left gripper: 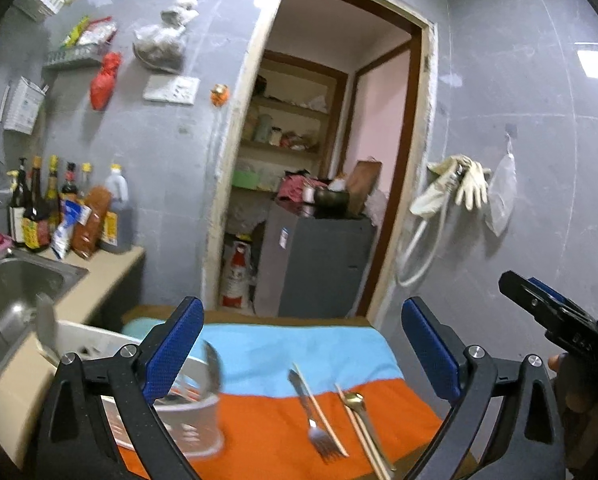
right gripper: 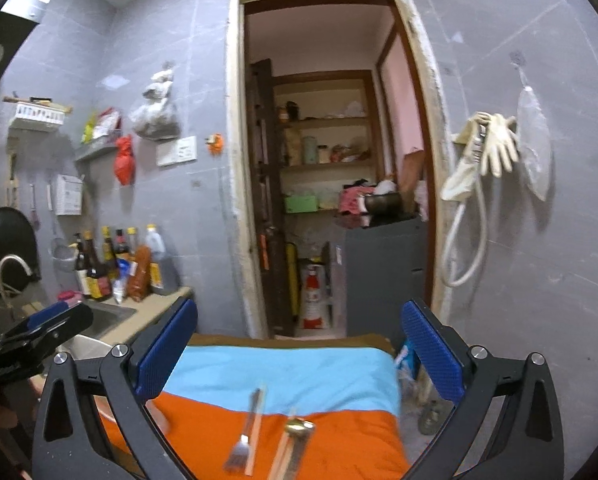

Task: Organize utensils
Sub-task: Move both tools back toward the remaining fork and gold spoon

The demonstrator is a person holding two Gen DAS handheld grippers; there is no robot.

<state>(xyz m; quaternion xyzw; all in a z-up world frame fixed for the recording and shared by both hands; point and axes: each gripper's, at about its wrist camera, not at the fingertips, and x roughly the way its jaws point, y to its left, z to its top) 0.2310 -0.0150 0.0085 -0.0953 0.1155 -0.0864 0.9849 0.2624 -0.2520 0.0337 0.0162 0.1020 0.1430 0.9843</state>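
Observation:
On the orange and blue cloth (left gripper: 283,352) lie a silver fork (left gripper: 313,420), a gold spoon (left gripper: 355,402) and pale chopsticks (left gripper: 323,412). A white perforated utensil holder (left gripper: 195,420) stands at the cloth's left, with a ladle (left gripper: 213,368) and other handles in it. My left gripper (left gripper: 303,352) hangs open above the cloth with nothing between its blue pads. My right gripper (right gripper: 299,354) is also open and empty over the fork (right gripper: 241,440) and the spoon (right gripper: 299,428). The right gripper (left gripper: 555,312) also shows at the right edge of the left wrist view.
A steel sink (left gripper: 15,292) sits in the counter at left, with sauce bottles (left gripper: 59,208) behind it. A doorway (left gripper: 319,160) opens onto shelves and a grey cabinet (left gripper: 319,264). Rubber gloves (left gripper: 459,184) and a hose hang on the right wall.

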